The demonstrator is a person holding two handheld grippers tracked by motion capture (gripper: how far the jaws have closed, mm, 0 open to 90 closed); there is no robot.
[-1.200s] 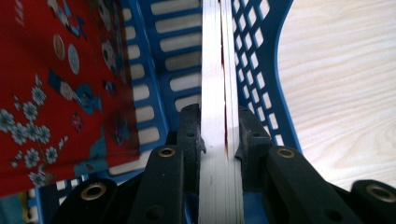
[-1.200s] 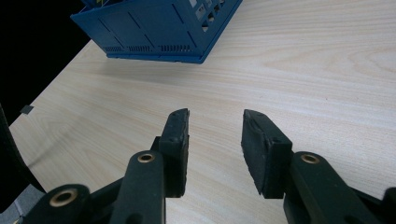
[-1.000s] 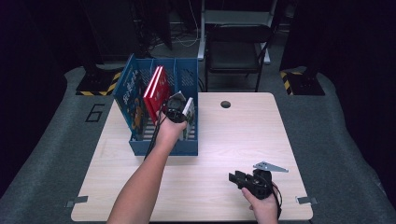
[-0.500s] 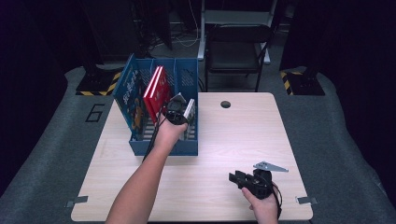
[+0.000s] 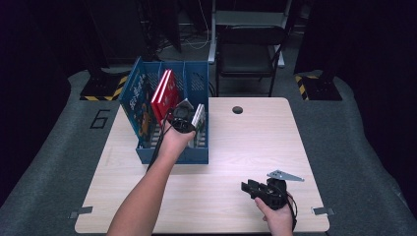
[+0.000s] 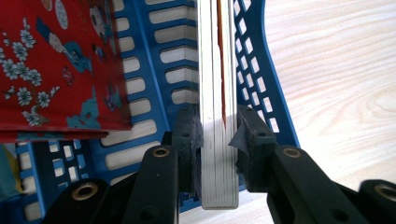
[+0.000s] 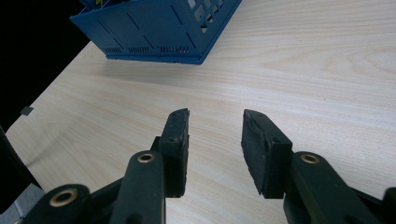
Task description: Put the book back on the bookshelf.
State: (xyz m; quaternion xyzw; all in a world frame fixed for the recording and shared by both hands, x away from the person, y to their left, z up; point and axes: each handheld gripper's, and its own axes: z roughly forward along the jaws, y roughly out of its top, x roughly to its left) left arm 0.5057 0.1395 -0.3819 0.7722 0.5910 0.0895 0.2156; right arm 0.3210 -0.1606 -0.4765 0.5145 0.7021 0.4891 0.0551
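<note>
1 white book (image 6: 215, 93) between left hand-held gripper (image 6: 215, 135) jaws, inside blue rack (image 6: 154, 70).

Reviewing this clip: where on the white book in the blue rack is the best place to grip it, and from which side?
Grip the white book by its exposed upper edge, coming from above. It stands upright between rack dividers, so only its thin top is reachable; the left gripper straddles it there.
</note>
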